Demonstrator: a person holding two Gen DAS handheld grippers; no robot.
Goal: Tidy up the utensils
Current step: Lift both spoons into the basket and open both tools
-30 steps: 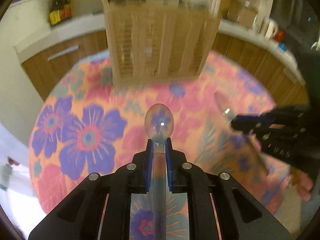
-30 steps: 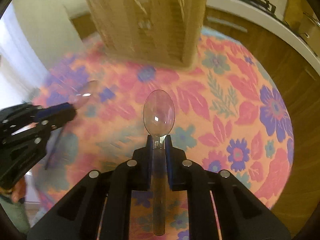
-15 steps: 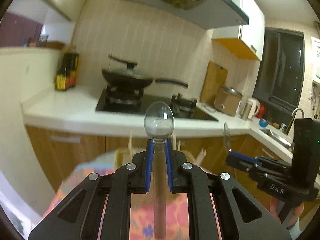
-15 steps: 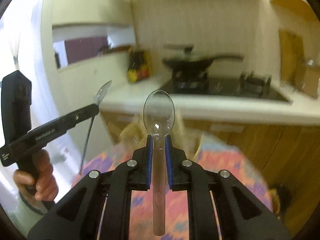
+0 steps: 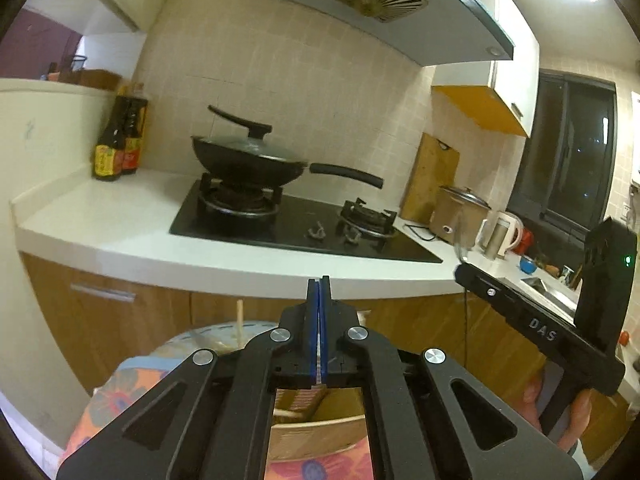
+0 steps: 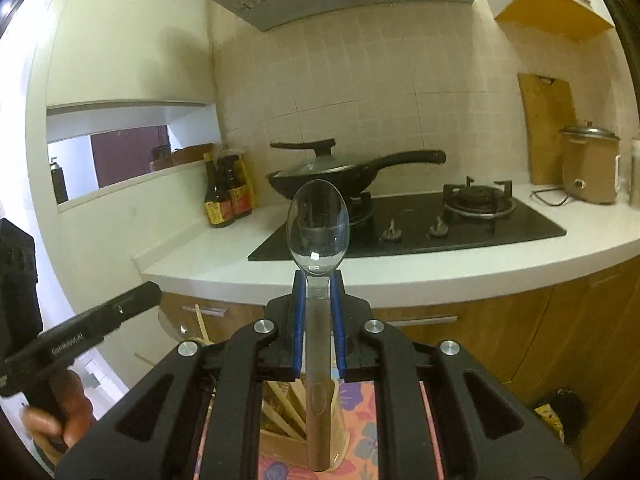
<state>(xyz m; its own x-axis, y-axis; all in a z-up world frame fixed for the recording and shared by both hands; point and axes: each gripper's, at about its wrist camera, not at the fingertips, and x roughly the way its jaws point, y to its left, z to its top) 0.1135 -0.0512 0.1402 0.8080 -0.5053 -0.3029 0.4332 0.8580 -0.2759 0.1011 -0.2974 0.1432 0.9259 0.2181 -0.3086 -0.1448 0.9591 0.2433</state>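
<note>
Step in hand: placing spoons into the wooden holder, which sits on the floral tabletop and shows low in both views, beneath the tool bodies.

Right tool: clamped on a clear plastic spoon, bowl forward at frame centre, handle running back between the blue pads and hanging over the holder.

Left tool: pads together, nothing between them. No spoon is visible in its grip; whether one lies in the holder cannot be told.

Chopsticks stand in the holder.

Next move, as judged: the right tool must tip the spoon handle-down over the holder, lower it clear of the chopsticks, then part its pads.

Room: a kitchen. White worktop and black hob across mid-frame, lidded wok on the burner, sauce bottles at left, extractor hood at top, cutting board and rice cooker at right.
</note>
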